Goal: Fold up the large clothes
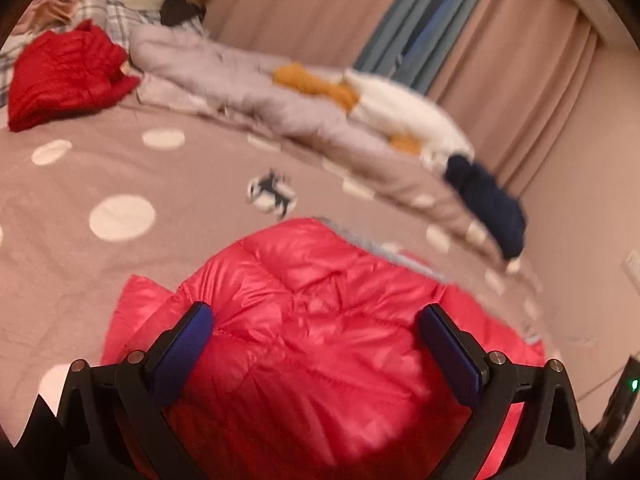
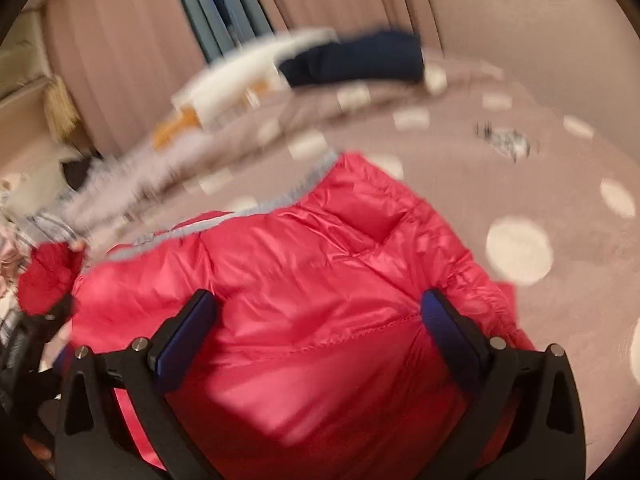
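Note:
A shiny pink-red puffer jacket (image 1: 312, 320) lies bunched on the bed, with a grey lining edge showing at its far side. It also shows in the right wrist view (image 2: 304, 280). My left gripper (image 1: 316, 320) is open, its blue-padded fingers (image 1: 188, 340) spread wide just above the jacket. My right gripper (image 2: 318, 312) is open too, its fingers (image 2: 452, 340) wide over the same jacket. Neither holds cloth. Both views are blurred.
The bed (image 1: 100, 184) has a mauve sheet with white dots. A folded red jacket (image 1: 64, 76) lies at the far left. A rumpled lilac duvet (image 1: 248, 92) carries white, mustard and navy clothes (image 1: 488, 204). Pink curtains (image 1: 320, 4) hang behind.

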The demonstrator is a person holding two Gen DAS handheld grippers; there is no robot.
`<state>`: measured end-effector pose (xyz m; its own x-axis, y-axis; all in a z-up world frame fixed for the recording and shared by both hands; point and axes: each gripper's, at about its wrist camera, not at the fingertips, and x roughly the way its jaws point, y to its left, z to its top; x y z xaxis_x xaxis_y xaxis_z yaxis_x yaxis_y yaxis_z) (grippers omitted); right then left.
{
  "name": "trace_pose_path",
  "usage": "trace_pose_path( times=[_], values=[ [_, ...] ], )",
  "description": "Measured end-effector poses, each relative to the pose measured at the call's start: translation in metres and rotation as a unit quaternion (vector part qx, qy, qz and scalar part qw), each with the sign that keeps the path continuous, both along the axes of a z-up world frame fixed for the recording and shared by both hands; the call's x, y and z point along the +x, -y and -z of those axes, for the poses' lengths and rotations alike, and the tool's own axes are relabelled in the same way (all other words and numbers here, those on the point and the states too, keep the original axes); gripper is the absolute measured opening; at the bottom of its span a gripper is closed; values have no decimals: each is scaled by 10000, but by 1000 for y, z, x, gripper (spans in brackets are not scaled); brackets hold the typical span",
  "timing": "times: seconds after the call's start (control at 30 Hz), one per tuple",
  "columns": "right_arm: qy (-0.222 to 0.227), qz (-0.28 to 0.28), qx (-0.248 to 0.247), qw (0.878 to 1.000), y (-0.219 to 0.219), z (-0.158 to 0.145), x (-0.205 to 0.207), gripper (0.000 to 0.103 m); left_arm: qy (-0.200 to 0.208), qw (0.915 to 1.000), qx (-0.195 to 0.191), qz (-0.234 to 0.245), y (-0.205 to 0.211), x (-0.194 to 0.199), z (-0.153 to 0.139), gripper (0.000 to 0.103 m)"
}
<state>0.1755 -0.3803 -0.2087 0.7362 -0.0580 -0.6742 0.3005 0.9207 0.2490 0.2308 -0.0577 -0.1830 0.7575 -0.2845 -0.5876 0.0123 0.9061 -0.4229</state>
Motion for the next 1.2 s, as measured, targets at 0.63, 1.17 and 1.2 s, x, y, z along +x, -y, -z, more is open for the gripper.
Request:
trace_pose_path(
  times=[0.63, 1.17, 1.2],
  values=[
    [322, 209, -417, 9984, -11, -8, -21, 103, 405, 9980, -55, -477, -28, -40, -7, 102],
    [281, 491, -828, 9950, -13, -2, -44, 103, -700, 9800, -729, -1717, -117, -44, 47, 102],
    [317, 453, -772, 9955, -13, -6, -47, 103, -710, 9808, -653, -1694, -114, -45, 45, 102]
  ],
)
